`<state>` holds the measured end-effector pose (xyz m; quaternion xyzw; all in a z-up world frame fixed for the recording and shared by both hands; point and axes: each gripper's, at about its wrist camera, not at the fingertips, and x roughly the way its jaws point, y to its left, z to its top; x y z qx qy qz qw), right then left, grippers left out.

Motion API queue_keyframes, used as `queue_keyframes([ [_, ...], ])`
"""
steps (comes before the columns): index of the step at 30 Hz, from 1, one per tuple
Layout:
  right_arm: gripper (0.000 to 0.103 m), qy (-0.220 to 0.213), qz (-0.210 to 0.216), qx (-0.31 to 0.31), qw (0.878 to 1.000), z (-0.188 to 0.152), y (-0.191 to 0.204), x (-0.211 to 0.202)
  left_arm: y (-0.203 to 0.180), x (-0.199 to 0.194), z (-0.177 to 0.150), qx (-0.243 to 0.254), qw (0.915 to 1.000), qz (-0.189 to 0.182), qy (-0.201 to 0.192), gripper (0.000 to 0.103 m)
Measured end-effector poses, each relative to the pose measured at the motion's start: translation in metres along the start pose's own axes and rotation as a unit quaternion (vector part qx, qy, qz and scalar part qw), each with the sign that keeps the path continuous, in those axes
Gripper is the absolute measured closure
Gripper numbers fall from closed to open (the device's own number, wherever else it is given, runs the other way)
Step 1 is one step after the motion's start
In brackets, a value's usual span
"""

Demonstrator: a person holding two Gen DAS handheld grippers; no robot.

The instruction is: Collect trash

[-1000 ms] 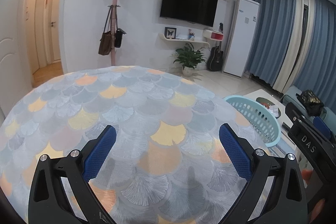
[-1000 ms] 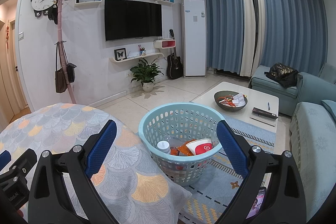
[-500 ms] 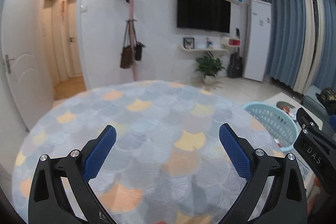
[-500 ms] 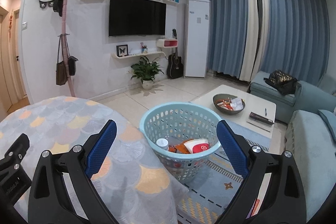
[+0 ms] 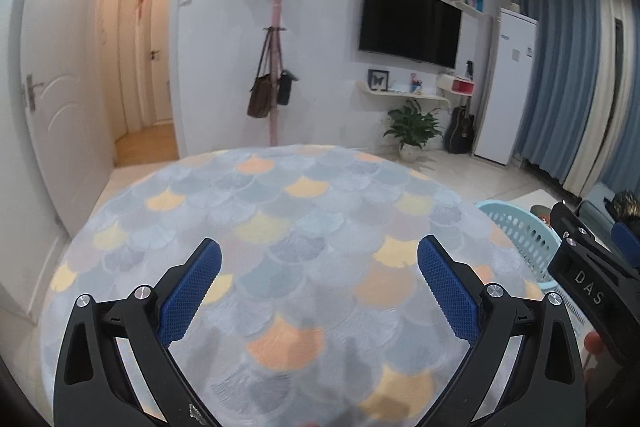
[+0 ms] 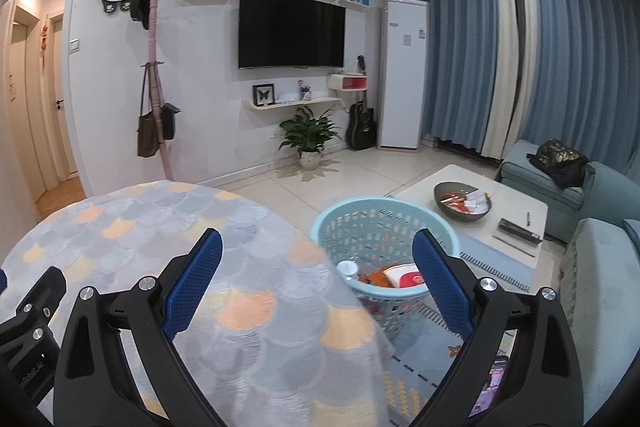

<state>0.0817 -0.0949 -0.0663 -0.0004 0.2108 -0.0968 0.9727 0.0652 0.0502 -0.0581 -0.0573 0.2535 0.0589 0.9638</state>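
Observation:
A light blue plastic basket (image 6: 384,223) stands on the floor just right of the round table (image 6: 168,223). It holds a white bottle (image 6: 347,269), an orange wrapper (image 6: 376,279) and a white and red packet (image 6: 408,277). Its rim also shows in the left wrist view (image 5: 520,227). My left gripper (image 5: 319,267) is open and empty above the table's scale-patterned cloth (image 5: 280,219). My right gripper (image 6: 318,259) is open and empty above the table's right edge, next to the basket. The right gripper's body (image 5: 588,283) shows at the right of the left wrist view.
A low white coffee table (image 6: 516,211) with a bowl (image 6: 462,201) and a book stands beyond the basket. A blue sofa (image 6: 600,259) is at the right. A pink coat rack (image 5: 276,67), a plant (image 6: 308,139) and a tall white unit line the far wall.
Both grippers have pulled back and turned left. The table fills more of both views and the basket has shifted right. Both stay open and empty.

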Motion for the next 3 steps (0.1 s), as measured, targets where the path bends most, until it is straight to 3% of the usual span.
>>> queue_keyframes([
  [3, 0.012, 0.004, 0.016, -0.004, 1.000, 0.000, 0.008, 0.000, 0.019, -0.003, -0.001, -0.029, 0.9994, 0.006, 0.017, 0.008],
])
